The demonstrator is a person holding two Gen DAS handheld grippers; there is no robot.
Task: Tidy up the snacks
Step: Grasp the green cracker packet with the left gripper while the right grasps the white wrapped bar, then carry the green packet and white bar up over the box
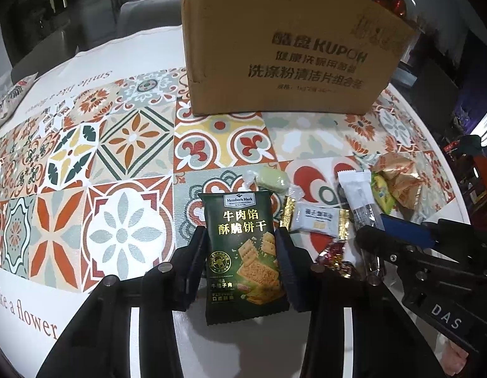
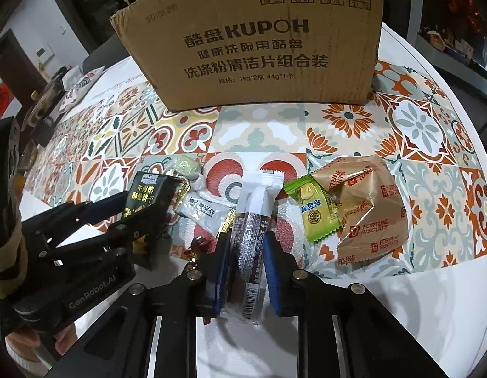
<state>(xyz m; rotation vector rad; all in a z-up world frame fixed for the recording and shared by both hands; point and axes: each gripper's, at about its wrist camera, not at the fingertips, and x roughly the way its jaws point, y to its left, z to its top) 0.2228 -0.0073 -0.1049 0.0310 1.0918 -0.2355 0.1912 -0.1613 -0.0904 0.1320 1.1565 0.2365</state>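
Observation:
My left gripper point(image 1: 241, 239) is shut on a dark green cracker packet point(image 1: 243, 252), which also shows in the right wrist view point(image 2: 145, 195). My right gripper point(image 2: 246, 245) is shut on a long clear-and-white snack stick point(image 2: 252, 230), which also shows in the left wrist view point(image 1: 361, 201). Loose snacks lie between them: a pale green candy point(image 2: 186, 165), a white and gold packet point(image 2: 205, 211), a red wrapped candy point(image 2: 199, 244), a green packet point(image 2: 315, 211) and tan fortune biscuit packets point(image 2: 369, 204). The cardboard box point(image 2: 259, 47) stands behind them.
The round table point(image 2: 457, 283) carries a patterned tile cloth point(image 1: 117, 145). The left gripper's body point(image 2: 70, 252) is close at the left of the right wrist view. Cushions and chairs stand beyond the far left edge.

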